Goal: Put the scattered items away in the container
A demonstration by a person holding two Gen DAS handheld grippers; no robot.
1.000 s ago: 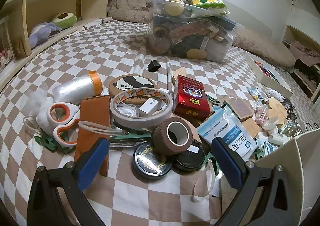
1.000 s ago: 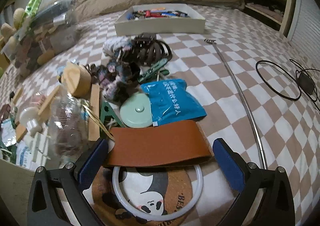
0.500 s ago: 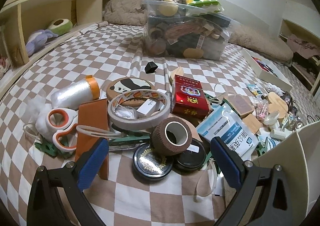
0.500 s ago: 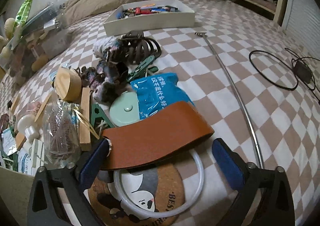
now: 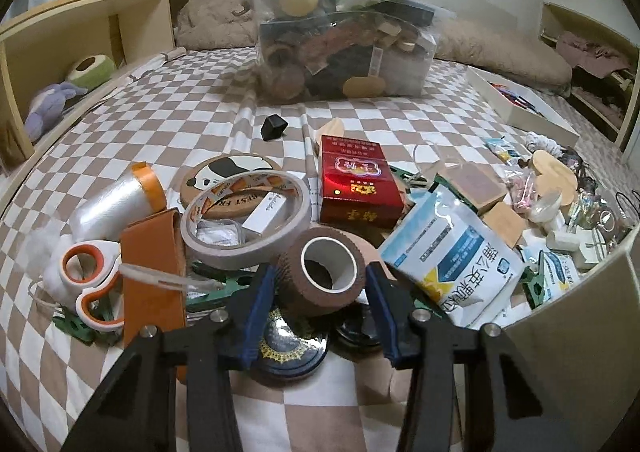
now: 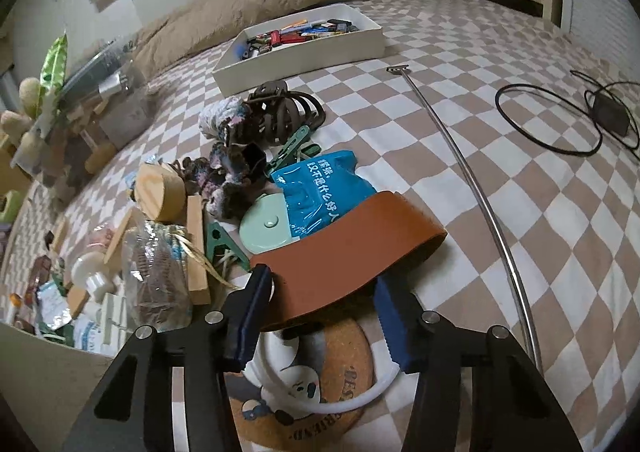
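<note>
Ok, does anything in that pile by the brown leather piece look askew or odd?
The brown leather piece sits tilted, its far end raised over the blue packet, with the right gripper closed on its near edge. Under it, a white ring lies loose on the panda coaster.

The brown bandage roll (image 5: 326, 272) lies on the checkered bed (image 5: 168, 124) (before the red rectangular carton (image 5: 358, 188)), left of the white-blue pouch (image 5: 456, 264).
</note>
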